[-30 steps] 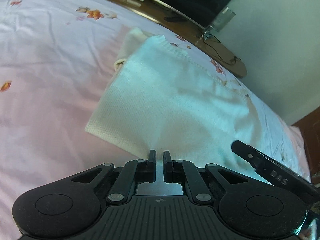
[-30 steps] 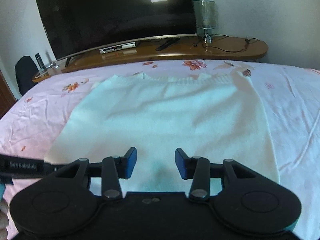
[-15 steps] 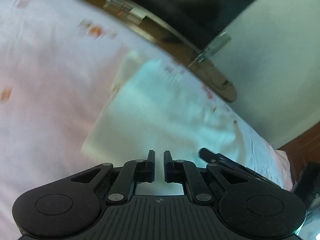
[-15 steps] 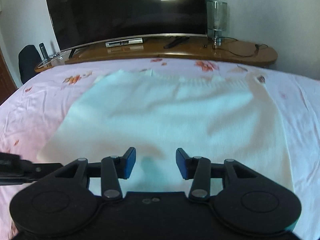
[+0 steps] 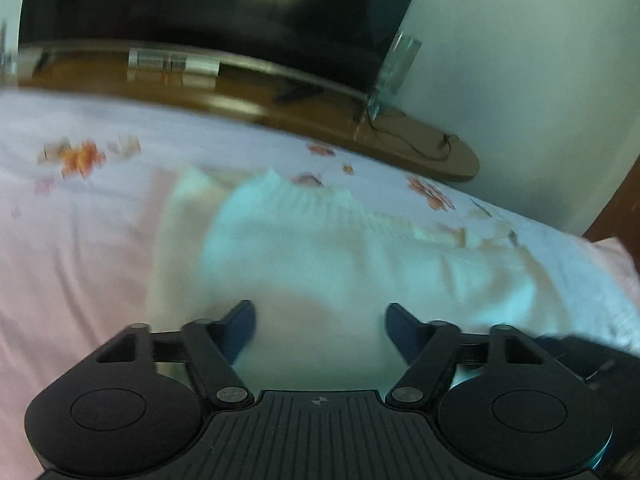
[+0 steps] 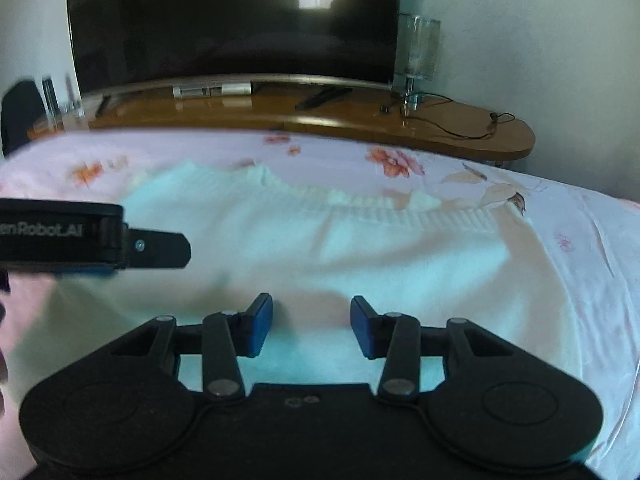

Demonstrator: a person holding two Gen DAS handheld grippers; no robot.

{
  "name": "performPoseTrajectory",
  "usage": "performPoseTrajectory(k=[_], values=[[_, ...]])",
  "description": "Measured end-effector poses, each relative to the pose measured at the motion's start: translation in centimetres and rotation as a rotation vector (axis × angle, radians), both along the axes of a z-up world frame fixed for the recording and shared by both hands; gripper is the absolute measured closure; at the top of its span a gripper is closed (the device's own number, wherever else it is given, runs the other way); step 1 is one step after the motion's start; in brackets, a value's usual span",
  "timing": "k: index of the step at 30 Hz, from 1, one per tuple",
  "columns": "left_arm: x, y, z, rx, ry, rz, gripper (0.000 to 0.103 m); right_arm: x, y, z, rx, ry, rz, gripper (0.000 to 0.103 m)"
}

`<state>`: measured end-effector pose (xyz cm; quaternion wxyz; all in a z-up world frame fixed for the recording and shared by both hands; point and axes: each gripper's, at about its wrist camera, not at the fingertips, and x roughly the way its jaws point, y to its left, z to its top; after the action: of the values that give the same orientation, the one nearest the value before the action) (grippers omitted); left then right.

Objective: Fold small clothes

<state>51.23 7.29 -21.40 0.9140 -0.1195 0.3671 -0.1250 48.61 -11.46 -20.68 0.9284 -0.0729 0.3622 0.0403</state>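
White sweater (image 6: 360, 264) spread flat on the pink floral bedsheet (image 5: 72, 248), ribbed edge toward the wooden TV bench (image 6: 460, 128), right under both tools. Left gripper (image 5: 320, 326) now spread wide and empty where a second ago nearly closed, swung round to face the garment squarely; right gripper (image 6: 312, 326) parted as before and holding nothing, so probably a release done or a fresh grasp lining up, next fold not yet begun. Lettering on the left tool's side, seen from the right wrist, partly legible as "enRobot_AI".
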Motion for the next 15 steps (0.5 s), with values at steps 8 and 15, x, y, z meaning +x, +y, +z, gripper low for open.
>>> performPoseTrajectory(k=[8,15], values=[[-2.4,1.0,2.2,-0.018,0.054,0.015,0.033,-1.5,-1.0,1.6,0.069,-0.016,-0.018,0.058],[-8.2,4.0,1.7,-0.181,0.169,0.101,0.006,-3.5,-0.5,2.3,0.155,0.006,0.032,0.058]])
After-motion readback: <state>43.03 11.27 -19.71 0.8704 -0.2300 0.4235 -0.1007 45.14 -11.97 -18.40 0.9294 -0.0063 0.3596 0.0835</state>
